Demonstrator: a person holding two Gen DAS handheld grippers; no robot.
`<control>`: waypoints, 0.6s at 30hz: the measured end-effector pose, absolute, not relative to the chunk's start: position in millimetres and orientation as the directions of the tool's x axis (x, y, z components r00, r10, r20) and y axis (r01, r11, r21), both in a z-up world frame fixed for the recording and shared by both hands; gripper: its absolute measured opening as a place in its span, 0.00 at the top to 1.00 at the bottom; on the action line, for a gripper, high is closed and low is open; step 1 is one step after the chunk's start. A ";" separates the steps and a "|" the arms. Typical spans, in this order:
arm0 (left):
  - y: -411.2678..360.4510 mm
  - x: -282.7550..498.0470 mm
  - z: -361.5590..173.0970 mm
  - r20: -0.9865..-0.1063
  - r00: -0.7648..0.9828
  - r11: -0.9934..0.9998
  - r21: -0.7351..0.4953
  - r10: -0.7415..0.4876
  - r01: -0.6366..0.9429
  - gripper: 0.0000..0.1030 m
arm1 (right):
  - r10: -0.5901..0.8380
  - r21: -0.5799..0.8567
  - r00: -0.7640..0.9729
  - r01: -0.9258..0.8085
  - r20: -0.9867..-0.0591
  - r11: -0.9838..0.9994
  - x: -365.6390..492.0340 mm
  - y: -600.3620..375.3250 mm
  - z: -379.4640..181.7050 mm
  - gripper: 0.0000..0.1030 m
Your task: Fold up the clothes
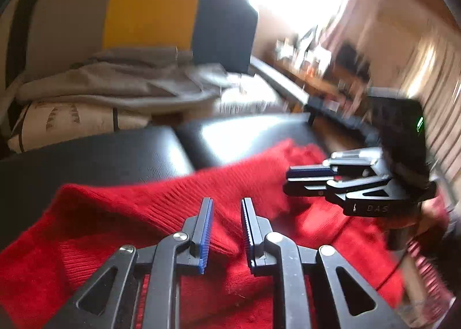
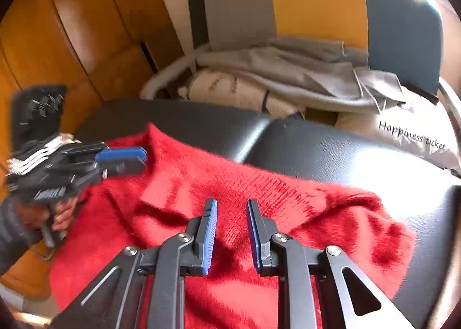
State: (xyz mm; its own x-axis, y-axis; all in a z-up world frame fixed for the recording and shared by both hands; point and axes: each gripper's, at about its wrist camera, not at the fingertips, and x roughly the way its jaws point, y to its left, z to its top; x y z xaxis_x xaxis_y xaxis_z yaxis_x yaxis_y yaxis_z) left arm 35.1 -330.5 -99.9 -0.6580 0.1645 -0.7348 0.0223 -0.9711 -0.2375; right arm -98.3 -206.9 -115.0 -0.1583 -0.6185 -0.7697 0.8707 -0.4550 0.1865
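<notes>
I see a black bench [image 2: 331, 150] with a glossy padded top, seam down the middle. Red sweater [image 2: 230, 199] lies spread and rumpled across its near part, ribbed band facing the far side; one edge hangs past the bench toward the wood panel [image 2: 66, 35].

Behind the bench: chair [image 2: 317, 3] with grey, yellow and dark blue back panels. Its seat acts as the holder here. On it I note a grey garment [image 2: 288, 75] heaped on top, a cream cushion [image 1: 66, 124] under it, and a white bag [image 2: 415, 138] printed "Happiness ticket" at the side.

Left gripper [image 1: 226, 231]: jaws parted, nothing between them, over the sweater's middle; whether the tips touch the knit I cannot tell.

Right gripper [image 2: 231, 231]: jaws likewise parted and empty, above the ribbed area. In the left wrist view it shows side-on and blurred [image 1: 311, 177], over the sweater's right part.
</notes>
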 end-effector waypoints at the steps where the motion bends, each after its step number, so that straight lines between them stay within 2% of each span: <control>1: -327.8 36.0 -111.6 -0.757 -0.638 -0.979 -0.203 0.138 0.029 0.82 | -0.593 0.168 -0.169 0.867 -0.787 -0.470 -96.8 -209.3 -124.0 0.79; 2: -326.4 38.5 -124.6 -0.777 -0.620 -0.985 -0.167 0.107 0.039 0.82 | -0.569 0.142 -0.189 0.863 -0.800 -0.486 -94.4 -208.1 -132.6 0.78; 3: -326.7 44.1 -129.6 -0.760 -0.642 -0.988 -0.154 0.099 0.030 0.82 | -0.556 0.119 -0.209 0.860 -0.804 -0.496 -90.5 -203.0 -141.1 0.76; 5: -329.9 55.2 -134.5 -0.727 -0.681 -0.985 -0.165 0.090 0.047 0.81 | -0.606 0.112 -0.245 0.865 -0.757 -0.489 -81.9 -187.7 -148.9 0.75; 9: -327.2 52.2 -133.3 -0.728 -0.683 -0.980 -0.169 0.052 0.106 0.82 | -0.649 0.123 -0.280 0.855 -0.707 -0.504 -78.7 -174.5 -156.5 0.75; 12: -330.5 63.7 -119.5 -0.712 -0.701 -0.951 -0.239 0.034 0.196 0.81 | -0.643 0.109 -0.293 0.854 -0.707 -0.509 -75.2 -176.4 -155.8 0.74; 15: -344.1 112.5 -103.3 -0.628 -0.774 -0.863 -0.431 0.078 0.263 0.79 | -0.642 0.108 -0.295 0.853 -0.707 -0.511 -74.1 -177.7 -155.7 0.73; 18: -357.1 190.8 -95.5 -0.571 -0.819 -0.756 -0.562 0.061 0.336 0.78 | -0.626 0.094 -0.312 0.845 -0.715 -0.527 -71.9 -180.7 -154.3 0.72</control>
